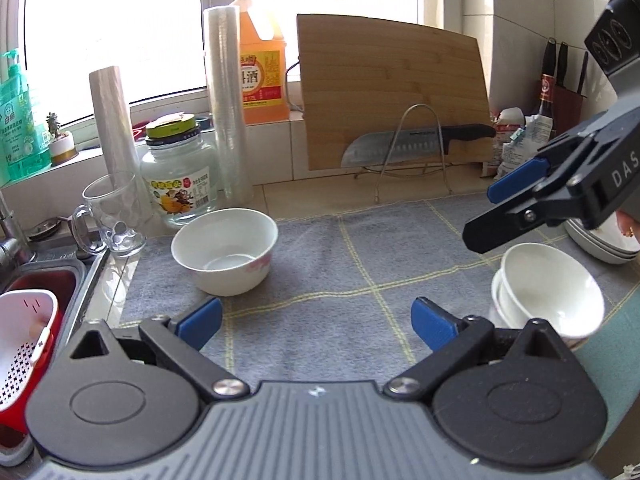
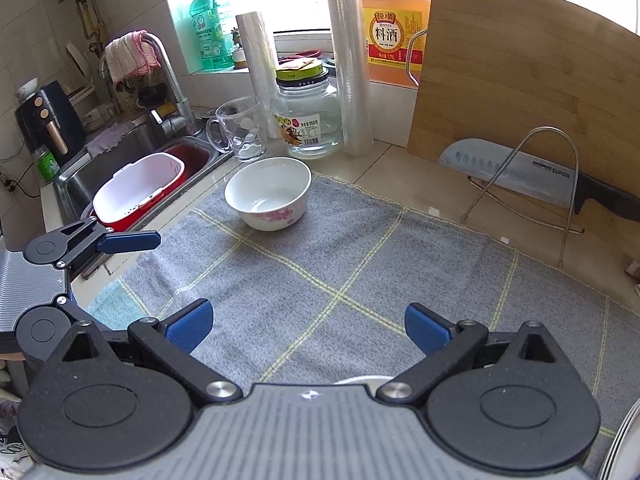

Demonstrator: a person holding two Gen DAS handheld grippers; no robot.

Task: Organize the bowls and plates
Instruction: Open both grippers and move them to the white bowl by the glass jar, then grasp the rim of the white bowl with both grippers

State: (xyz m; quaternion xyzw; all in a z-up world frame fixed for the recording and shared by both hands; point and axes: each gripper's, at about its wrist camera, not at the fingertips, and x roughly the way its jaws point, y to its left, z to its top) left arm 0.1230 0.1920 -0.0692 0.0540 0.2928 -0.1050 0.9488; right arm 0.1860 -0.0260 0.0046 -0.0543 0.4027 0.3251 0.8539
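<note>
Here, flowered bowl (image 2: 268,194) sits alone at far edge of grey mat (image 1: 328,276), likely waiting to join bowl stack (image 1: 548,292) at mat's right side. Plates (image 1: 600,240) rest behind stack. Left gripper (image 1: 316,320) wide apart, empty, facing mat. Right gripper (image 2: 308,326) wide apart, empty, above stack.

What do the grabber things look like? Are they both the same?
Yes, they match. The left gripper and right gripper each have a ribbed grey body, two round black discs, black link arms with silver bolts, and blue pads on the fingers. The right one shows white letters "DAS" on its side.
</note>
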